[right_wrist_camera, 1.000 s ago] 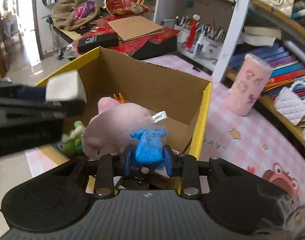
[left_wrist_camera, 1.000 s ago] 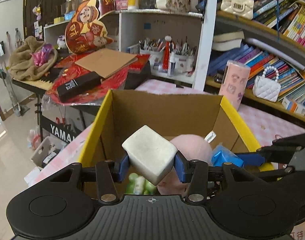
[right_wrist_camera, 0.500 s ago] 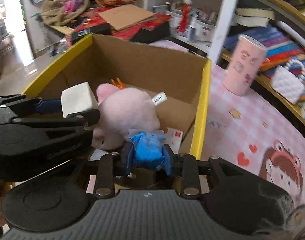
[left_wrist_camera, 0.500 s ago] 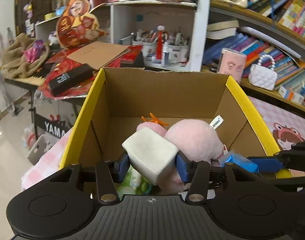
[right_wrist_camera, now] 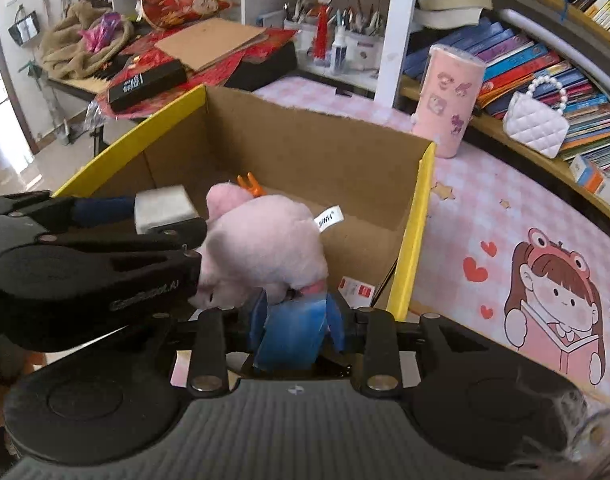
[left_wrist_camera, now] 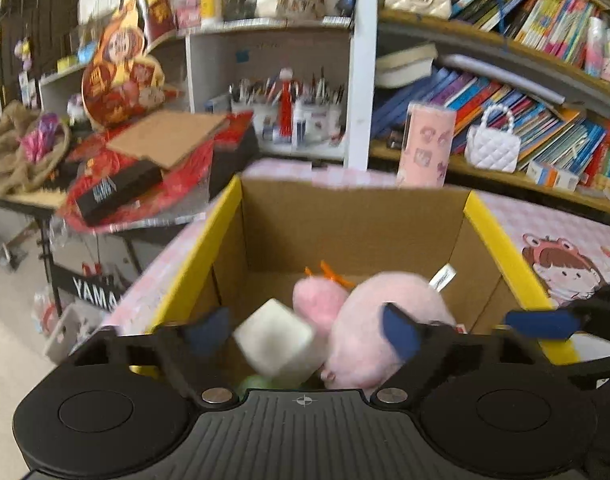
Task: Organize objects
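A cardboard box (left_wrist_camera: 501,240) with yellow rims holds a pink plush toy (left_wrist_camera: 385,320) and a green toy low down. Over its near side, my left gripper (left_wrist_camera: 305,334) has its jaws opening wide. A white block (left_wrist_camera: 275,342) sits loose and blurred between them, touching neither pad. In the right wrist view the block (right_wrist_camera: 165,208) shows beside the plush (right_wrist_camera: 265,240). My right gripper (right_wrist_camera: 296,318) hangs over the box's (right_wrist_camera: 415,216) near right corner, jaws opening. A blue packet (right_wrist_camera: 291,336) sits streaked and low in the gap, slipping down.
A pink cup (right_wrist_camera: 451,100) and a white quilted purse (right_wrist_camera: 535,128) stand behind the box by shelves of books. The pink checked cloth (right_wrist_camera: 485,200) with a cartoon girl lies to the right. A cluttered side table with a black box (right_wrist_camera: 145,80) is at the left.
The left jaws have sprung wide and let go of the white block, which tips and drops. The right jaws have widened a little and the blue packet has slid lower.
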### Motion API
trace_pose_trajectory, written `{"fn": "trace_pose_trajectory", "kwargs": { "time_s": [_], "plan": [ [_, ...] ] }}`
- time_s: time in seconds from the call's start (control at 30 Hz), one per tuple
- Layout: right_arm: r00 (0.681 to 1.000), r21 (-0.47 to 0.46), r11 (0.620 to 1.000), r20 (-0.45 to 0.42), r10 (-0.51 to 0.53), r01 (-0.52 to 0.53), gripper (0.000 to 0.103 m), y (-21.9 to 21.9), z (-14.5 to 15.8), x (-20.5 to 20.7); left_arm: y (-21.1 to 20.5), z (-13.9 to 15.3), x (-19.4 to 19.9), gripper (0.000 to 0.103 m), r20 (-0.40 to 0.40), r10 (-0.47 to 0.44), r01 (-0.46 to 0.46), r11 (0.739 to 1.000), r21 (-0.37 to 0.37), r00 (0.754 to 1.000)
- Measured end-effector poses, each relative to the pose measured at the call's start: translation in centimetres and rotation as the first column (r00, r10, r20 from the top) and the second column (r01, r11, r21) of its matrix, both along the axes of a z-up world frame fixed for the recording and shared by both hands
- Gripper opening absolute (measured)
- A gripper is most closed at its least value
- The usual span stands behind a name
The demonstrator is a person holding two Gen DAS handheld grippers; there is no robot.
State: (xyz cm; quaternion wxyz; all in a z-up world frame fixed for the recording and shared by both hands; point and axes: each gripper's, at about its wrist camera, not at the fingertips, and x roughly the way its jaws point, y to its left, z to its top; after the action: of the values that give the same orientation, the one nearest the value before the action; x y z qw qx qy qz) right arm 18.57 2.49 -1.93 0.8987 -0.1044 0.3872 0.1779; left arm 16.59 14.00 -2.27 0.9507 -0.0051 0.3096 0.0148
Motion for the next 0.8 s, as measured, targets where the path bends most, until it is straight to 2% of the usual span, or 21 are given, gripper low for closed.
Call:
{"fn": "trace_pose_trajectory", "kwargs": {
  "time_s": [0.07, 0.1, 0.23, 0.3, 0.37, 0.47, 0.6, 0.8],
  "plan": [
    [0.999, 0.012, 1.000, 0.051, 0.007, -0.008, 0.065, -0.2, 0.6, -1.0, -0.2, 1.3, -0.9, 0.094, 0.042, -0.011, 0.011, 1.000, 0.010, 0.999],
    [0.997, 0.024, 1.000, 0.077, 0.013, -0.014, 0.068, -0.3, 1.0, -1.6, -0.4, 1.9, -1.4, 0.096, 0.060, -0.013, 0.013, 1.000, 0.010, 0.998],
    [0.983, 0.055, 0.998, 0.182, -0.027, 0.017, 0.070, -1.2, 2.7, -4.3, -0.8, 5.0, -4.2, 0.103, 0.139, -0.021, 0.020, 1.000, 0.009, 0.990],
    [0.972, 0.078, 0.996, 0.227, -0.068, 0.051, 0.078, -2.0, 3.6, -5.8, -1.1, 6.4, -6.0, 0.103, 0.170, -0.033, 0.030, 0.999, 0.017, 0.985],
    [0.959, 0.102, 0.991, 0.261, -0.112, 0.088, 0.082, -2.8, 4.3, -7.6, -1.6, 7.3, -7.5, 0.103, 0.187, -0.045, 0.040, 0.999, 0.032, 0.981],
    [0.938, 0.120, 0.980, 0.290, -0.190, 0.161, 0.091, -4.0, 4.8, -10.5, -2.5, 7.8, -9.9, 0.103, 0.182, -0.063, 0.052, 0.996, 0.069, 0.981],
    [0.893, 0.135, 0.943, 0.305, -0.330, 0.303, 0.103, -5.8, 4.7, -14.5, -3.5, 7.2, -12.8, 0.103, 0.153, -0.100, 0.087, 0.992, 0.089, 0.983],
    [0.817, 0.126, 0.868, 0.296, -0.495, 0.481, 0.103, -8.4, 3.2, -19.9, -4.5, 5.1, -15.7, 0.103, 0.090, -0.138, 0.132, 0.989, 0.071, 0.986]
  ]
}}
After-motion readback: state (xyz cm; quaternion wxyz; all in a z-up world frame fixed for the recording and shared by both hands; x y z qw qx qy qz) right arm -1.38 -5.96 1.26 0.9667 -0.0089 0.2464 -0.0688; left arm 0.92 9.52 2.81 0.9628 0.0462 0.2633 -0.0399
